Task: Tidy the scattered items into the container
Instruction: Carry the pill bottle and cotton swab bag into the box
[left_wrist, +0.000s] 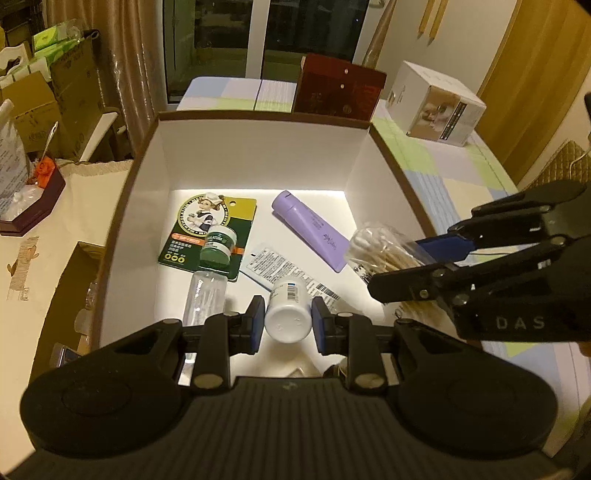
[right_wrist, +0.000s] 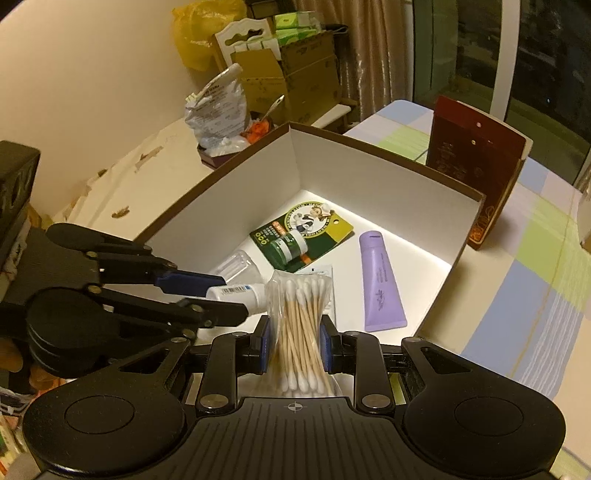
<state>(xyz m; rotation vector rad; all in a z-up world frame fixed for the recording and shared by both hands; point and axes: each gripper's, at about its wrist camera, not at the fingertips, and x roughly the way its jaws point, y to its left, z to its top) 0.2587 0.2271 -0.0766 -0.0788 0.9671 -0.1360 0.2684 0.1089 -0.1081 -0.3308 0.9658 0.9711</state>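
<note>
White cardboard lines the open box (left_wrist: 258, 155) on the checked tablecloth (right_wrist: 535, 258), and most of the clutter already lies on its floor: a purple tube (left_wrist: 312, 230) toward one o'clock, a green carded jar (left_wrist: 218, 247) at eleven, a clear bottle (left_wrist: 205, 295) just below it, and a printed sachet (left_wrist: 269, 266) in the middle. The left gripper (left_wrist: 288, 325) hangs over the near edge with its blue pads either side of a white pill bottle (left_wrist: 288, 314); whether they actually pinch it I cannot tell. At three o'clock the right gripper (right_wrist: 294, 343) is clamped on a clear bag of cotton swabs (right_wrist: 299, 317), held above the box's near corner.
</note>
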